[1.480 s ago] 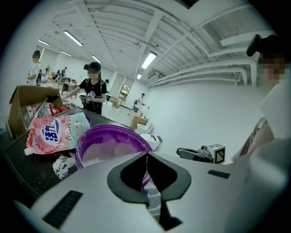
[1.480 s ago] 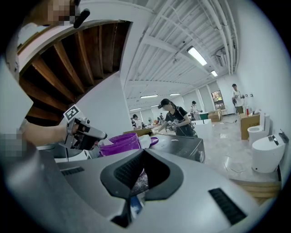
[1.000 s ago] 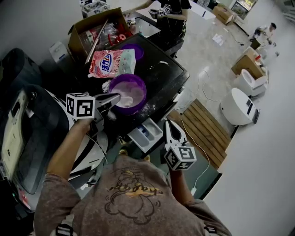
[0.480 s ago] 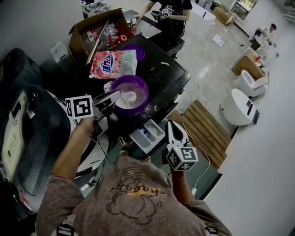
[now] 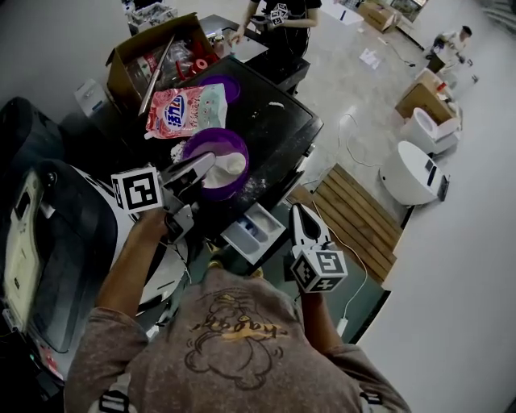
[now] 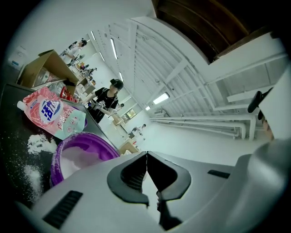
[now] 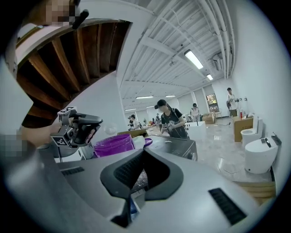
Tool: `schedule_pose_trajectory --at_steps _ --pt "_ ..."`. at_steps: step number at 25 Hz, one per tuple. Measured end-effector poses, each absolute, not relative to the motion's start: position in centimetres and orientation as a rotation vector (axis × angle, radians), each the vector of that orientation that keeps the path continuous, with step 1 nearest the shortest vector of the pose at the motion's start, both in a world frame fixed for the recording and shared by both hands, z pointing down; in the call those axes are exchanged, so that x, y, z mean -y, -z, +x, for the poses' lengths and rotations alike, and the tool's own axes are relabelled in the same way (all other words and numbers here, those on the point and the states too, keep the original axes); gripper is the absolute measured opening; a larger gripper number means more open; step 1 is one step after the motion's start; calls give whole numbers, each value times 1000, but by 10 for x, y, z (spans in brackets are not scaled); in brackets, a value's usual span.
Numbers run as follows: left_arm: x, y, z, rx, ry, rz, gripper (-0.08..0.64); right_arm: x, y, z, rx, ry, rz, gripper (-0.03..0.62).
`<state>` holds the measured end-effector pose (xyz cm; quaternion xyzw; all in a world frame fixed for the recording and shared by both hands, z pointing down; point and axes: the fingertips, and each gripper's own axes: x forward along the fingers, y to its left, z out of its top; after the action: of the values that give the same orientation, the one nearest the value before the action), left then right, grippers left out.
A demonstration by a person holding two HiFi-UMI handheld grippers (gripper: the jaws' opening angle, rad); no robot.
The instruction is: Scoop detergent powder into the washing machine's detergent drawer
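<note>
A purple bowl [image 5: 216,160] of white detergent powder stands on the black washer top [image 5: 278,121]; its rim also shows in the left gripper view [image 6: 82,150] and the right gripper view [image 7: 113,144]. My left gripper [image 5: 208,161] reaches over the bowl's near rim, its jaws shut tip to tip [image 6: 146,155] with nothing visible between them. The detergent drawer [image 5: 254,232] juts out, open, below the washer's front edge. My right gripper [image 5: 298,211] hangs just right of the drawer, jaws shut [image 7: 143,153] and empty. A pink detergent bag [image 5: 181,110] lies behind the bowl.
Spilled powder [image 6: 36,145] dusts the washer top near the bowl. An open cardboard box [image 5: 153,56] sits behind the bag, and a purple lid [image 5: 219,87] lies beside it. A person [image 5: 278,20] stands at the far end. A wooden pallet [image 5: 355,218] and white toilets [image 5: 411,173] are to the right.
The left gripper's tips have edged a little further over the bowl. The head view has shifted slightly; the right gripper stays beside the drawer.
</note>
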<state>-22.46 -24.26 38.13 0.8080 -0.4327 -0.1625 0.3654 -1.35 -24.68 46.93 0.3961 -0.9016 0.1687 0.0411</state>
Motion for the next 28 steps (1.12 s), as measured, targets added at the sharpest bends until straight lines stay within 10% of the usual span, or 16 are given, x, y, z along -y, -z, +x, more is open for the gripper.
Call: schedule_pose_trajectory --at_steps 28 --pt "229 -451 -95 996 184 2146 23 227 -485 75 2607 -573 1483 0"
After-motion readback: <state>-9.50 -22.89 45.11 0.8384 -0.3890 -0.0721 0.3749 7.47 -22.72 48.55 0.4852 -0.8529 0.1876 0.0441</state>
